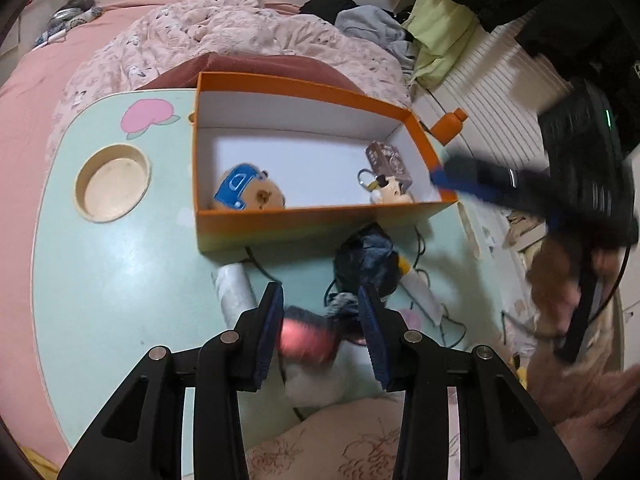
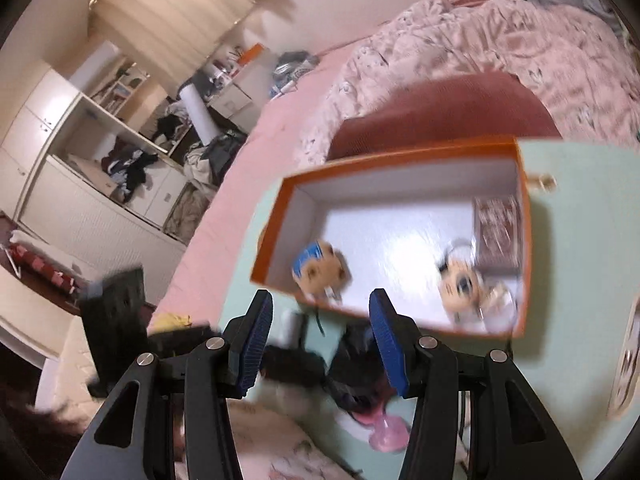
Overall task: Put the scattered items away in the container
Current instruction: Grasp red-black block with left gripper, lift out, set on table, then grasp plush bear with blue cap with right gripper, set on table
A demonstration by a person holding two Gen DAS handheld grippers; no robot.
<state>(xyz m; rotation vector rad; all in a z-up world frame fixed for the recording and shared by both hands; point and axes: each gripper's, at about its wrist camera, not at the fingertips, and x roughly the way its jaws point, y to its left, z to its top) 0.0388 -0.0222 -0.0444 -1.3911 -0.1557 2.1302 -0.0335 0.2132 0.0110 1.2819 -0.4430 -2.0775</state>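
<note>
orange box (image 1: 320,224) sits on the mint counter (image 1: 120,272), holding a bear head toy (image 1: 250,194), a doll keychain (image 1: 390,192) and a brown card pack (image 1: 390,162). left gripper (image 1: 320,316) jaws spread over a blurred pink item (image 1: 304,344). right gripper (image 2: 320,340) jaws spread, empty, near the box.

Motion blurs the pink item (image 1: 306,342); the box (image 2: 280,224) smears too.

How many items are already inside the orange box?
3: a blue-capped bear toy at the near-left corner, a brown patterned card box at the right end, and a small figure keychain beside it. None looks hidden.
</note>
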